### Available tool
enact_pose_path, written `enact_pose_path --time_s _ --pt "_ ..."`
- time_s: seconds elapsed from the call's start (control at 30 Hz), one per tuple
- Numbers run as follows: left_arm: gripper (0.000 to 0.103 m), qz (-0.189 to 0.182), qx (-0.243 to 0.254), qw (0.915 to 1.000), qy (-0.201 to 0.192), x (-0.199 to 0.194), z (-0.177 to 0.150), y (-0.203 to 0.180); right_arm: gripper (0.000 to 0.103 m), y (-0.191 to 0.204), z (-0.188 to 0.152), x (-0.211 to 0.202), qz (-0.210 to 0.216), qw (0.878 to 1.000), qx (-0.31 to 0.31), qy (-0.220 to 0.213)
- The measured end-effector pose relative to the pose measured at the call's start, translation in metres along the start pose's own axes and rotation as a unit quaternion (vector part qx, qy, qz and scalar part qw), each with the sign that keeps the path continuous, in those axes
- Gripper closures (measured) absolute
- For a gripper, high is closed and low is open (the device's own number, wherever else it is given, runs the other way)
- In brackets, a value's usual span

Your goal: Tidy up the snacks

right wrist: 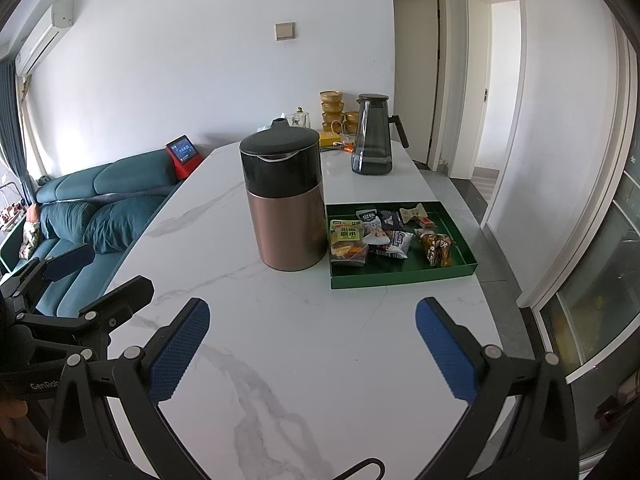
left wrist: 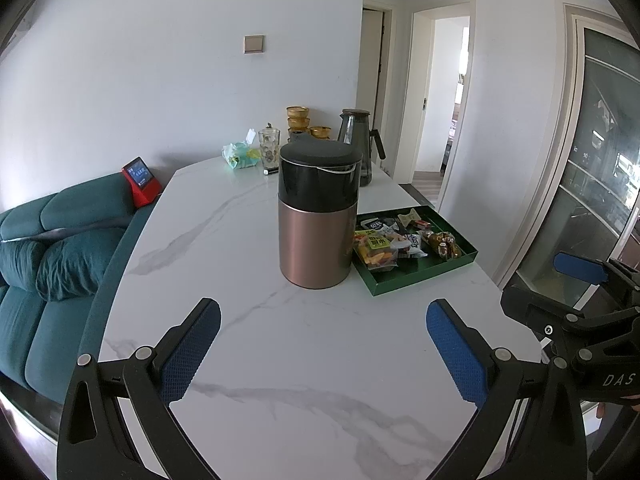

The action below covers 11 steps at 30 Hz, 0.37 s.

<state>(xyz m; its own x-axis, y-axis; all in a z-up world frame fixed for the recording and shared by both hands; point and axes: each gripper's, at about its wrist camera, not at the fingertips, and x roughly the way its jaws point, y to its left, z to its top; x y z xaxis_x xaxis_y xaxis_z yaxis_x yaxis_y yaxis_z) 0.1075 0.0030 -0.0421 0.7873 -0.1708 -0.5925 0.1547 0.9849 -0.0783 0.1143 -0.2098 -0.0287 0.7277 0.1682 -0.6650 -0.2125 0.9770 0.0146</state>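
A green tray (left wrist: 420, 280) (right wrist: 400, 276) holds several snack packets (left wrist: 394, 242) (right wrist: 384, 236) on the white marble table (left wrist: 300, 360) (right wrist: 312, 360). A copper canister with a black lid (left wrist: 318, 216) (right wrist: 286, 200) stands just left of the tray. My left gripper (left wrist: 324, 348) is open and empty above the near table, well short of the canister. My right gripper (right wrist: 312, 344) is open and empty, also short of the tray. The right gripper shows at the right edge of the left wrist view (left wrist: 580, 280).
A dark glass pitcher (left wrist: 360, 148) (right wrist: 374, 136), gold bowls (left wrist: 298, 118) (right wrist: 332, 108), a glass jar (left wrist: 269, 148) and a tissue pack (left wrist: 240, 156) stand at the table's far end. A teal sofa (left wrist: 52, 260) (right wrist: 92, 216) lies left; doorways are far right.
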Motion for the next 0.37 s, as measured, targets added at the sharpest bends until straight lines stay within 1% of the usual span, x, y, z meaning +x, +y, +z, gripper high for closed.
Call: enact_pose_path --time_s 0.37 --pt "0.002 0.002 -0.004 1.0000 0.001 0.0048 -0.0031 0.0008 0.000 0.0008 0.0005 0.0005 0.001 1.000 0.002 0.000"
